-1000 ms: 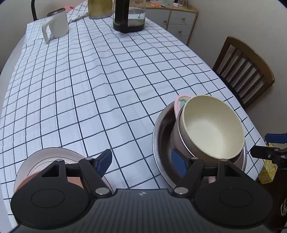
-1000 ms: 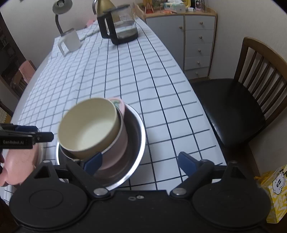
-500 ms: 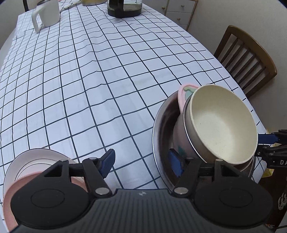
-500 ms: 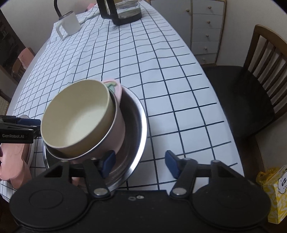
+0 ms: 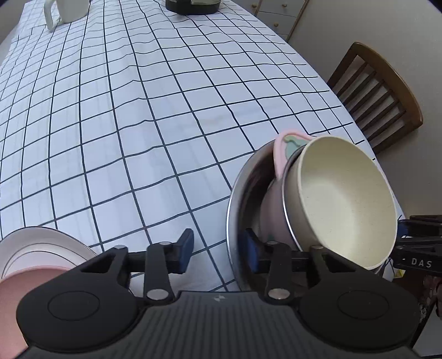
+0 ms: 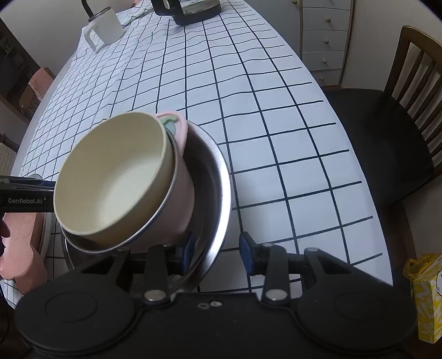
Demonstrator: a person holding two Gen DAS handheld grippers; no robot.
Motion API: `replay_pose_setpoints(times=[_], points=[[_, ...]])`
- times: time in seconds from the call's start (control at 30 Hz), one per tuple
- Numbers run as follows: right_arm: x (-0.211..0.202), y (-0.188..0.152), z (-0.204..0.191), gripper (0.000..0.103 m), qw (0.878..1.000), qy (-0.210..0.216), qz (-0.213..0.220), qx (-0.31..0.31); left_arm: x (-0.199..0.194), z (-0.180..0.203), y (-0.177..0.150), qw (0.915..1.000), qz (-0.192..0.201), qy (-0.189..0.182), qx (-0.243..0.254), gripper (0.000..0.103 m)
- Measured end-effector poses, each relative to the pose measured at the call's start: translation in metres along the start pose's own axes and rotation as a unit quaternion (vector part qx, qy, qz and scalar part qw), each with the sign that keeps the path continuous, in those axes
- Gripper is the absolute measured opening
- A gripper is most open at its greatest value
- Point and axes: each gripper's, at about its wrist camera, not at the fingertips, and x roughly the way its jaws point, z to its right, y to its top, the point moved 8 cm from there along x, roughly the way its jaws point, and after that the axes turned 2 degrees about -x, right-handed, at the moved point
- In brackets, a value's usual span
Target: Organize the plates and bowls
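1. Dining table with a white checked tablecloth; a wooden chair stands at its right side, a drawer unit behind, and a white mug plus a glass carafe at the far end.
2. Task stack sits at the near right edge of the table: steel bowl at the bottom, pink bowl nested in it, cream bowl on top, tilted toward the left side.
3. Left gripper: jaws part open and straddling the steel bowl's left rim, 1 pad outside and 1 inside; no contact that I can confirm, so nothing held.
4. Right gripper: jaws part open and straddling the steel bowl's right rim the same way; it looks unclamped.
5. Plates lie at the near left edge, a white plate with something pink on it, to the left of the left gripper and well apart from the bowl stack.
6. Key relation: the stack lies between the 2 grippers, each at its own rim side and about equally near. The rim runs crosswise through each jaw gap, so closing should pinch the wall.
7. Judgement: likely a 2-handed lift of the whole stack; the tilted cream bowl could slide if the lift is uneven.
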Motion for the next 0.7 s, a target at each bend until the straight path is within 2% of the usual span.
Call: replay_pose_setpoints(times=[0.1,0.13,0.2,0.7], points=[[0.002,0.000,-0.001,0.028,1.000,0.006,-0.006,0.002,-0.001,0.005,0.000,0.9999,-0.001,-0.013,-0.006,0.015],[0.002,0.000,-0.002,0.026,1.000,0.007,-0.008,0.001,-0.001,0.007,0.000,0.9999,-0.001,-0.013,-0.004,0.014],[0.002,0.000,-0.003,0.017,1.000,0.006,-0.008,0.001,-0.001,0.009,0.000,1.0000,-0.001,-0.007,-0.002,0.013],[-0.002,0.006,-0.005,0.015,1.000,-0.002,-0.001,0.005,-0.014,0.008,-0.006,1.0000,0.009,-0.001,-0.002,0.013]])
